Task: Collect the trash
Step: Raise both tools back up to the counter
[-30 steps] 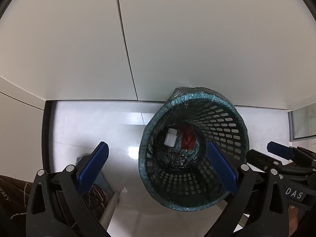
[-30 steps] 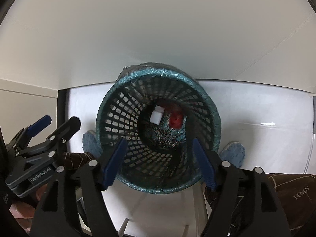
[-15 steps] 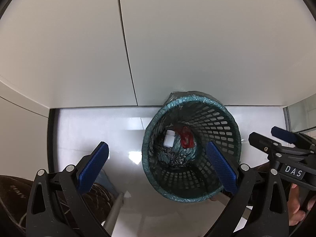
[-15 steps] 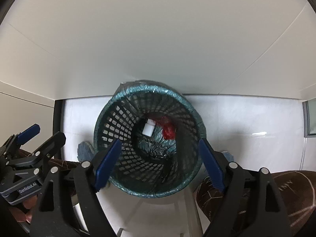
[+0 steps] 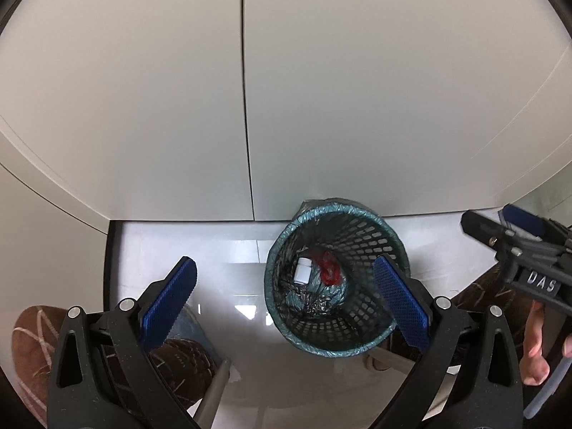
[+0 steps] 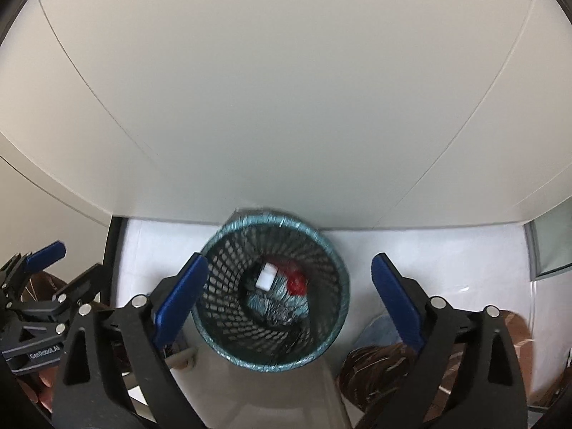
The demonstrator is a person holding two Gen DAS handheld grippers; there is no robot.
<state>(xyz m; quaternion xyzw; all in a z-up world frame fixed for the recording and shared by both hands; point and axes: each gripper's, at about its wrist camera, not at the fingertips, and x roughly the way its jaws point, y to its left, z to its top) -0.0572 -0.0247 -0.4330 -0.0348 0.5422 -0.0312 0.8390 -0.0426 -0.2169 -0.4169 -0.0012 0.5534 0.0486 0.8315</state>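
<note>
bin (image 5: 379, 236) on floor (image 5: 228, 250) against wall (image 5: 357, 107) | bottle (image 5: 302, 270) in bin

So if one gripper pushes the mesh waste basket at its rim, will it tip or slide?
The mesh waste basket probably slides or tips easily: open mesh walls and only a small white container and red scrap inside suggest little weight. Its bag liner looks thin and floppy.

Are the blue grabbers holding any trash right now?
No. The left gripper and right gripper are both open and empty above the bin. The right one's fingers have just been opening.
</note>
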